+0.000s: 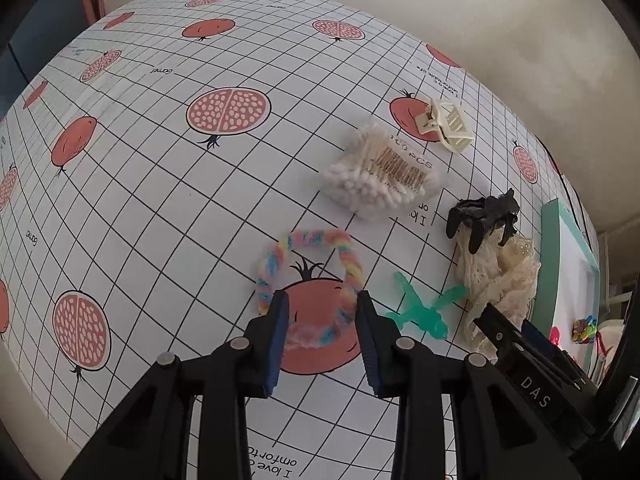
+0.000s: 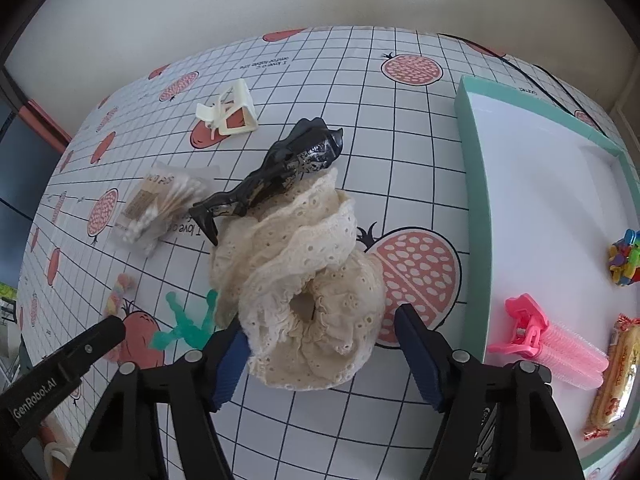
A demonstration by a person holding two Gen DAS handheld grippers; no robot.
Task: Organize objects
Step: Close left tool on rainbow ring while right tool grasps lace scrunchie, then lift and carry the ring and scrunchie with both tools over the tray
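Note:
A rainbow fuzzy ring [image 1: 344, 256] lies flat on the pomegranate tablecloth. My left gripper [image 1: 322, 300] is open, its blue-padded fingers straddling the ring's near side low over the cloth. A cream lace scrunchie [image 2: 304, 280] sits bunched between the wide-open fingers of my right gripper [image 2: 320, 322]; the left pad is at its edge. A black claw clip [image 2: 288, 168] rests on the scrunchie's far side. A green clip [image 1: 416, 308] lies between the ring and the scrunchie.
A pack of cotton swabs [image 1: 380, 176] and a cream claw clip [image 1: 444, 122] lie farther back. A teal-rimmed tray [image 2: 472, 160] stands at the right, holding a pink roller clip [image 2: 548, 340], colourful small clips [image 2: 624, 256] and a wrapped snack [image 2: 616, 372]. A wall runs behind the table.

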